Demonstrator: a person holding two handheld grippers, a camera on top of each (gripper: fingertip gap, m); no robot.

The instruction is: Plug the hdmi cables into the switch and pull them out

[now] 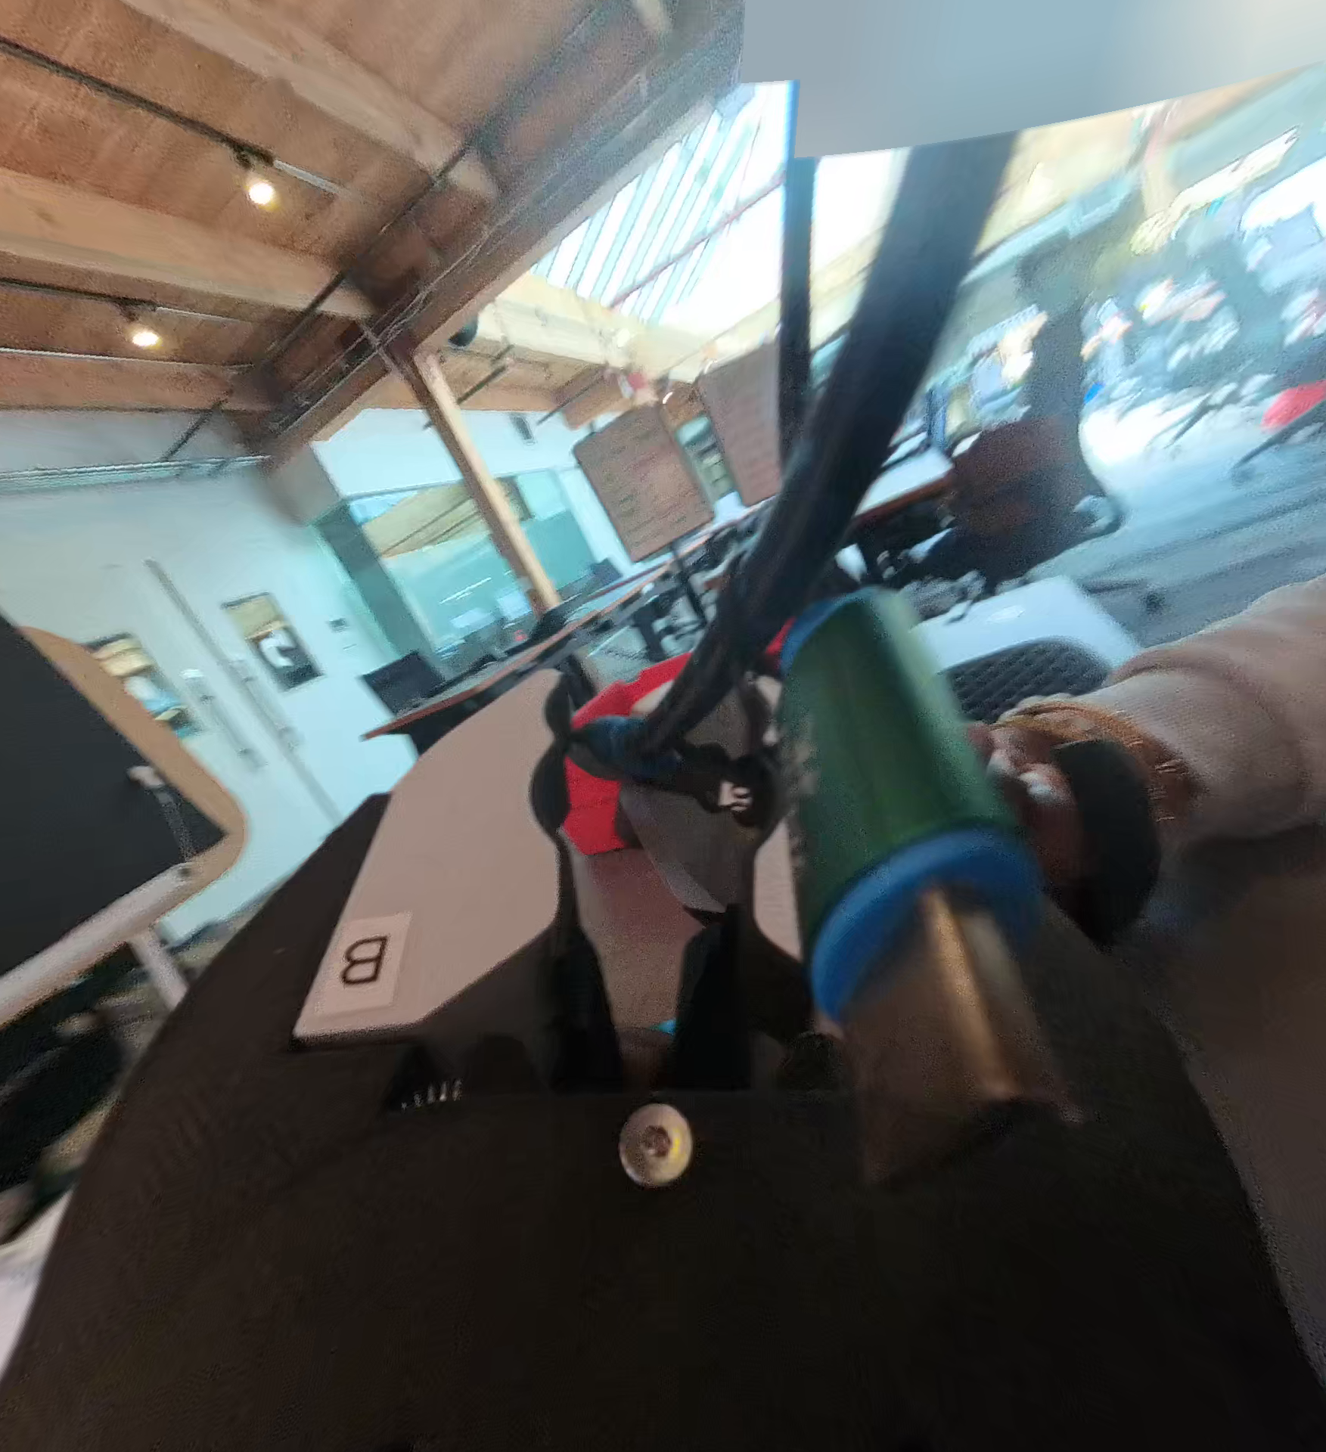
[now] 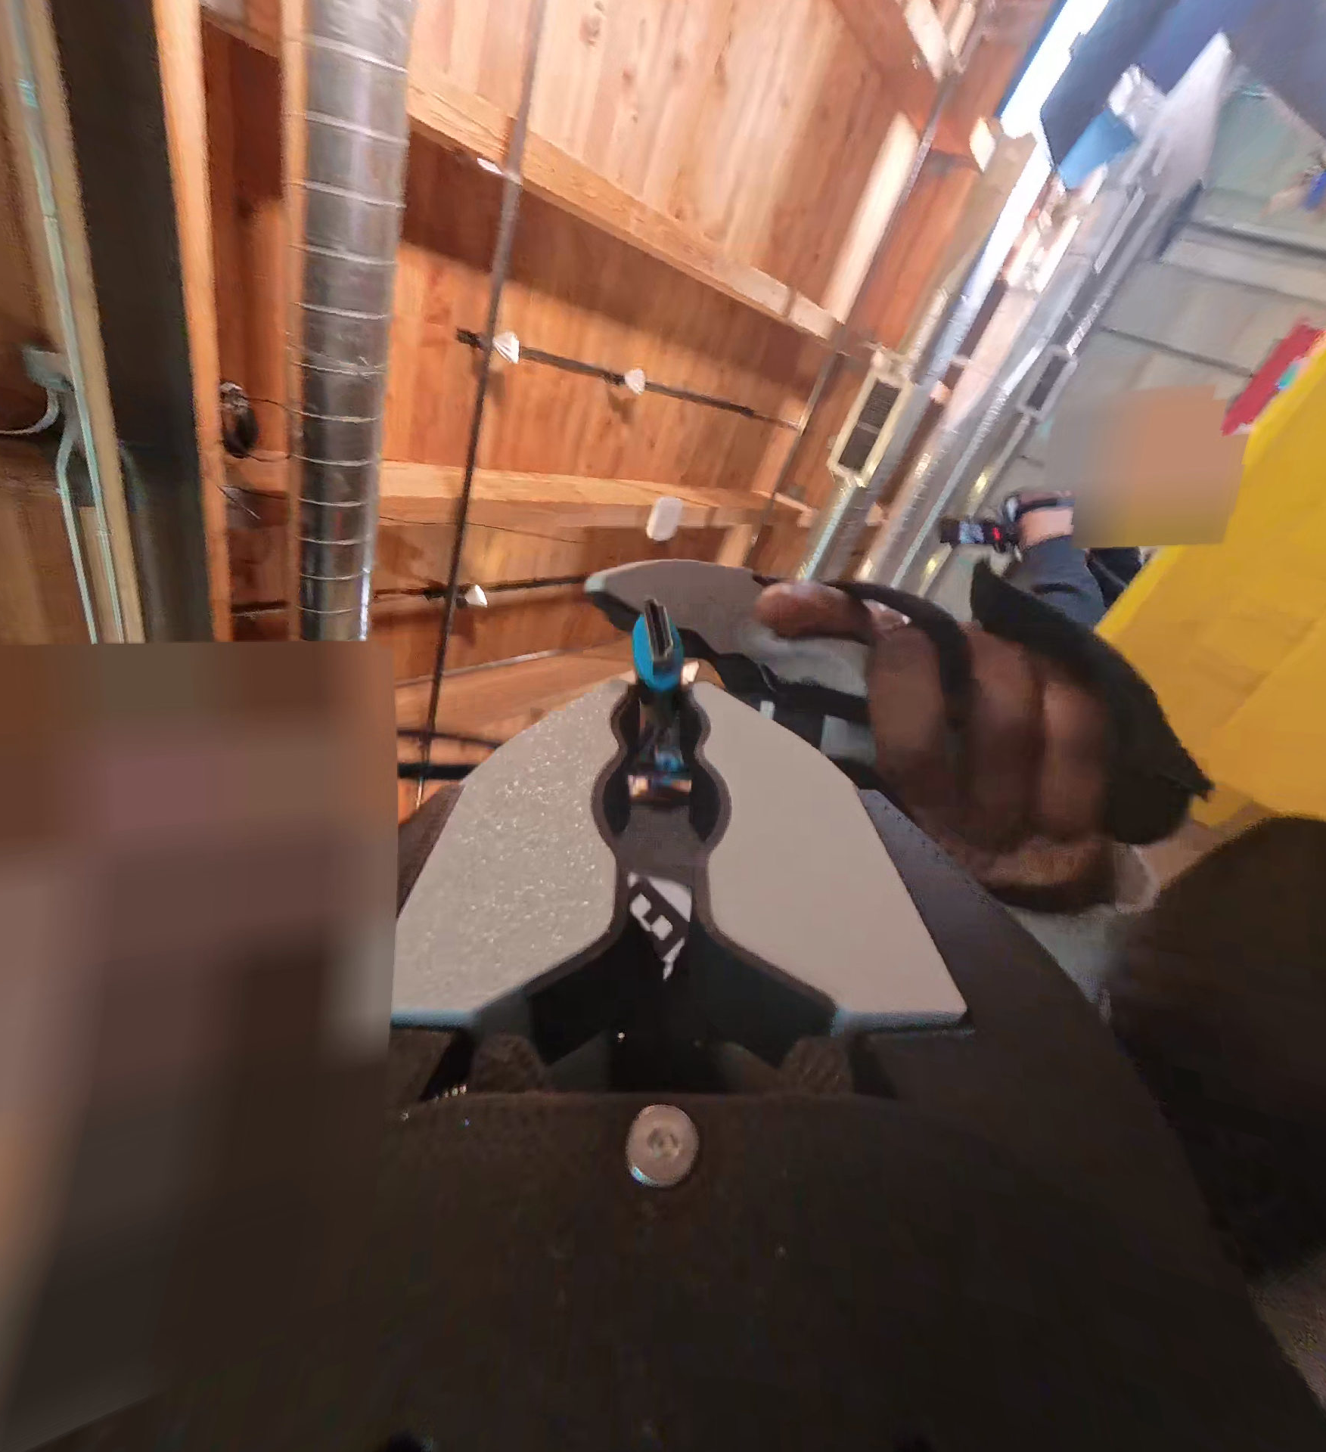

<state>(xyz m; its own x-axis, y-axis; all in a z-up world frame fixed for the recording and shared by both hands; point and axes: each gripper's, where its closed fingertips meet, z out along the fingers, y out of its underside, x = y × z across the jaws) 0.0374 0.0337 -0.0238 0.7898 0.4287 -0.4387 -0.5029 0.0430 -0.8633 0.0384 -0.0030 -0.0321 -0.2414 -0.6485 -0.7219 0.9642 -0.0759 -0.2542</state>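
Gripping an HDMI plug (image 2: 655, 640) by its blue-collared body, the right claw (image 2: 658, 707) is kept closed and tilted up toward the wooden ceiling (image 2: 604, 259), probably so the metal tip stays free for insertion. The left claw (image 1: 648, 793) is blurred; its state cannot be told, though black cables (image 1: 785, 550) rise from it. No switch is seen.

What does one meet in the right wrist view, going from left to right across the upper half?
Silver duct → HDMI plug held in the right gripper → hand → yellow wall.
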